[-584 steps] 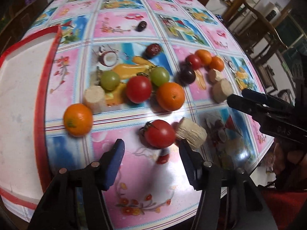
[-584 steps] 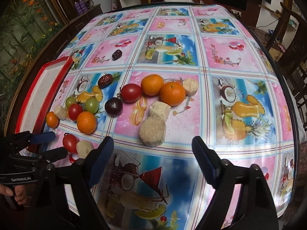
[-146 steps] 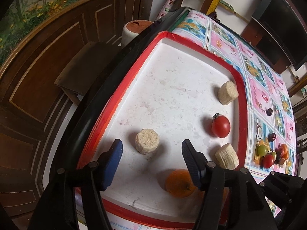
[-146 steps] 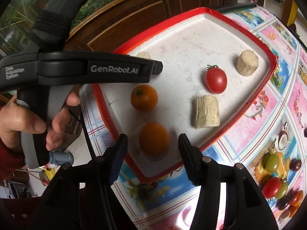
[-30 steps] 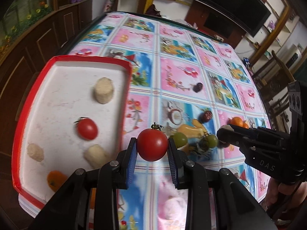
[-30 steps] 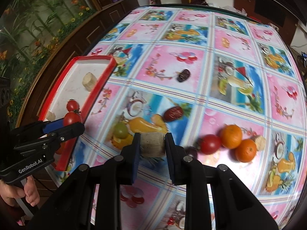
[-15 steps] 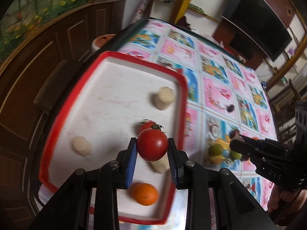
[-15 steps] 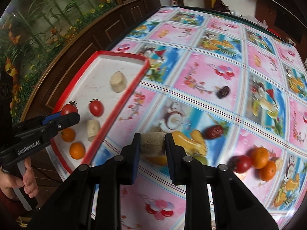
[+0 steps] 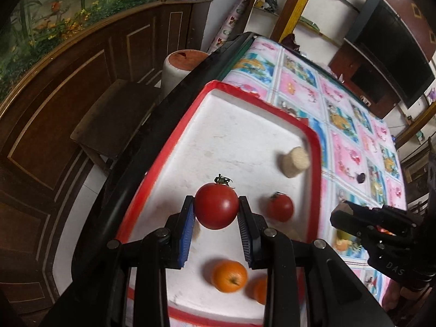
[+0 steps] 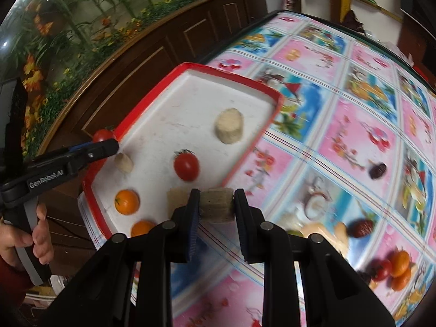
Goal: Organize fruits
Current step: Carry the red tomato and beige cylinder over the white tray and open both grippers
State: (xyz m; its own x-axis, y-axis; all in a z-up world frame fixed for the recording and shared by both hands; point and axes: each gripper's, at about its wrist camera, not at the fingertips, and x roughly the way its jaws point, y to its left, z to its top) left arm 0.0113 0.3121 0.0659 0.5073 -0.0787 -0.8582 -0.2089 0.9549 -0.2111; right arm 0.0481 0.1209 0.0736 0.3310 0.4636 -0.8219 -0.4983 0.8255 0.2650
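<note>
My left gripper is shut on a red tomato and holds it above the white tray with a red rim. On the tray lie another tomato, a beige chunk and two oranges. My right gripper is shut on a beige chunk, held above the tray's near right edge. The left gripper with its tomato shows at the left of the right wrist view.
Loose fruit stays on the patterned tablecloth: two dark dates, a tomato and oranges at the right. A wooden cabinet and a stool stand beyond the table's left edge.
Both grippers have moved left toward the tray with their loads. The left gripper's tomato is now over the tray's middle, and the right gripper's chunk has reached the tray's edge.
</note>
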